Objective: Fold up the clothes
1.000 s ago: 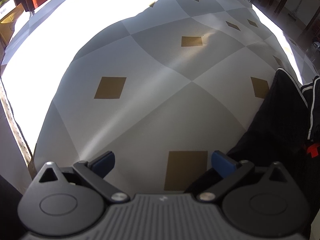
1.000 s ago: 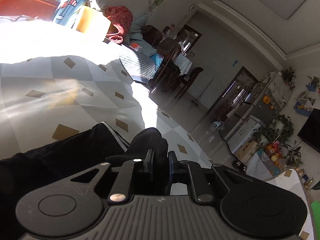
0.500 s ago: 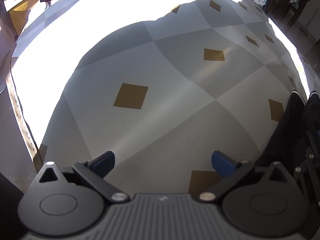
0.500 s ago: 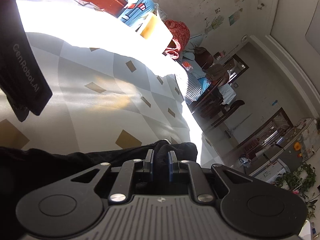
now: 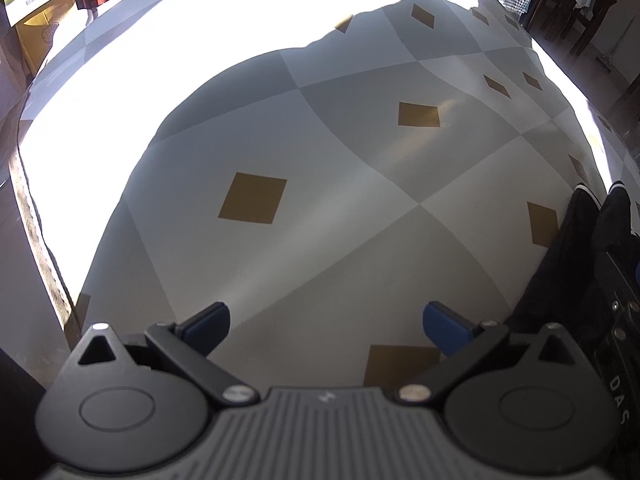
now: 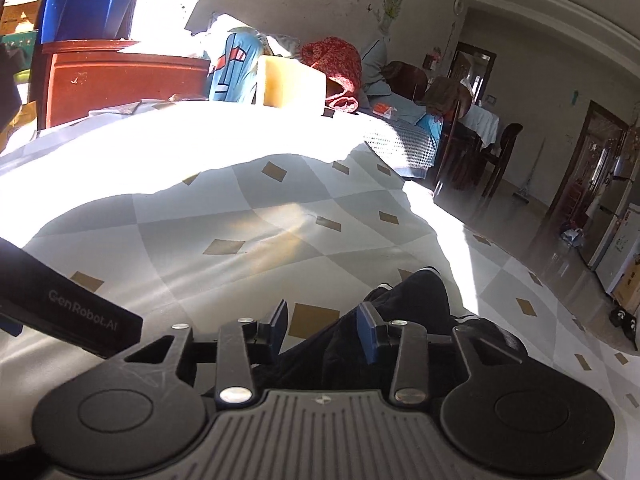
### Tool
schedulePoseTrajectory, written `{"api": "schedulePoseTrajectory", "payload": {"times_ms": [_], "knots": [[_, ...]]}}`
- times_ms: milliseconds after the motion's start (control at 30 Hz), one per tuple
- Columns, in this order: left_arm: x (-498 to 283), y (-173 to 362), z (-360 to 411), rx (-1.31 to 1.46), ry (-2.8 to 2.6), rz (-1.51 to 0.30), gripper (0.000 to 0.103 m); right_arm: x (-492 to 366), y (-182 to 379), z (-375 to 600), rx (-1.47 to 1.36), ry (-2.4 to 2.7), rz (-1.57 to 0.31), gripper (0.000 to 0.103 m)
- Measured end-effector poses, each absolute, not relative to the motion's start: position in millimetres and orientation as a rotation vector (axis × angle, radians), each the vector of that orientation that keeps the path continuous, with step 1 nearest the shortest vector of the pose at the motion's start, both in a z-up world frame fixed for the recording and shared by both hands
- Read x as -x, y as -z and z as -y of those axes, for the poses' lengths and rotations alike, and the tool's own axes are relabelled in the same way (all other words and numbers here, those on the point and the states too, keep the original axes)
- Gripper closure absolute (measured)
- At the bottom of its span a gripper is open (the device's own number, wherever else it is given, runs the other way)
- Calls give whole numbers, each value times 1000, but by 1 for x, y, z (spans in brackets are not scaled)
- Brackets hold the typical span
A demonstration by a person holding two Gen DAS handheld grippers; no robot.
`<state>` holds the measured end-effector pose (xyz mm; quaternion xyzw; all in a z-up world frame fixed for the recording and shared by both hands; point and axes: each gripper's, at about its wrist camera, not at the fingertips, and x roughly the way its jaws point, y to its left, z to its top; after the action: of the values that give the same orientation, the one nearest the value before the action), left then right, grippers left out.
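A black garment (image 6: 416, 304) with white stripes lies on the grey checked tablecloth (image 6: 224, 216). In the right wrist view it runs under and past my right gripper (image 6: 322, 322), which is open, its blue pads either side of the cloth. My left gripper (image 5: 326, 322) is open and empty over bare tablecloth (image 5: 320, 184). The garment (image 5: 576, 248) shows at the right edge of the left wrist view, next to the right gripper's body. The left gripper's body (image 6: 72, 320) shows at the left of the right wrist view.
Bright sunlight washes out the far part of the table. A red cabinet (image 6: 116, 76), a blue bin (image 6: 88, 12) and piled fabrics (image 6: 332, 64) stand beyond it. Wooden chairs (image 6: 496, 152) and a dining table are at the right, with open floor beside the table's right edge.
My right gripper has opened and let go of the black garment it was pinching. The garment now lies lower on the table. My left gripper stayed open and drifted left, away from the garment.
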<state>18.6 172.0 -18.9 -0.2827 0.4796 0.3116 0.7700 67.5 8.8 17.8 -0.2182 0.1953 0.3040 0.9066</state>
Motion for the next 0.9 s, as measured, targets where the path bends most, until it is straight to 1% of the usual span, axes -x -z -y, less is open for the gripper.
{"api": "schedulePoseTrajectory", "payload": {"times_ms": [167,333,600,700,767,900], "knots": [[-19,19,-169,609,-665,-1042,0,-75,-21,9,446,-580,-468,62],[-19,17,-166,602,-664,-1036,0,-83,-14,22,341,-602,-558,61],[-18,5,-167,567,-683,-987,0,-76,5,0,350,-709,-611,61],[-19,3,-166,553,-685,-980,0,-69,18,-12,400,-748,-616,56],[-20,3,-166,544,-682,-979,0,-63,25,-17,449,-752,-594,49],[-21,4,-164,539,-679,-982,0,-60,25,-17,459,-760,-594,47]]}}
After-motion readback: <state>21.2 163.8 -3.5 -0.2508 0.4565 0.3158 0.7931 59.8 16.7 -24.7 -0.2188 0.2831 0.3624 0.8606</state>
